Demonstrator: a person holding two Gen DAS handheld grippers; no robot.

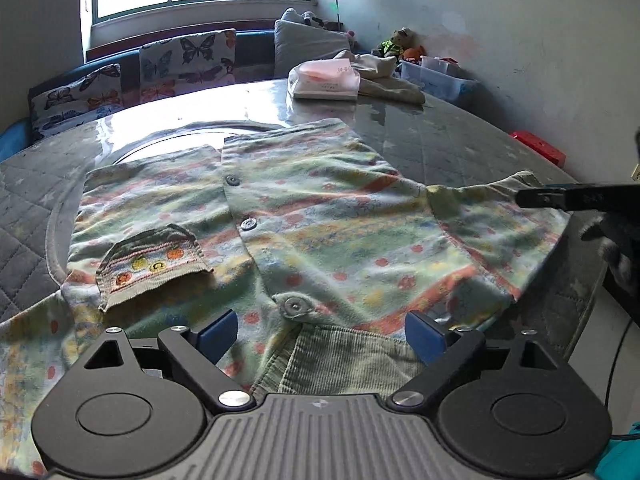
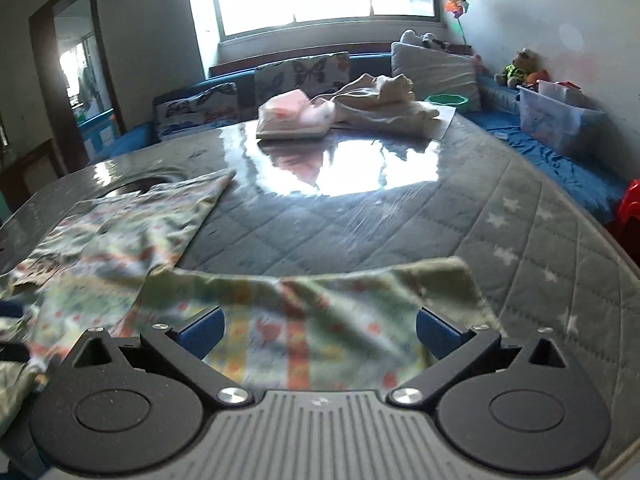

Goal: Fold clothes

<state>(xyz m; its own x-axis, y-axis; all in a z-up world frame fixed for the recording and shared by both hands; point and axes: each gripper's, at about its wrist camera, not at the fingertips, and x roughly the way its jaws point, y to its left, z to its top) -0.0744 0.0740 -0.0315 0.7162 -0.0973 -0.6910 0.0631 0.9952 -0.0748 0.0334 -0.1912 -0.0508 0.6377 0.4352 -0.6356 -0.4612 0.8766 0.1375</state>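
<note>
- The patterned jacket (image 1: 320,220) lies flat on the quilted table (image 1: 460,148), buttons up.
- The left gripper (image 1: 322,334) hovers spread over its corduroy collar (image 1: 348,360).
- The right gripper (image 2: 318,330) hangs spread over one sleeve (image 2: 312,312).

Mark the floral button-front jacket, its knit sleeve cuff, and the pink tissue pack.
Floral button-front jacket (image 1: 320,216), left wrist view, front panel.
Knit sleeve cuff (image 1: 152,266), left wrist view, embroidered band.
Pink tissue pack (image 2: 294,114), right wrist view, top face.
</note>
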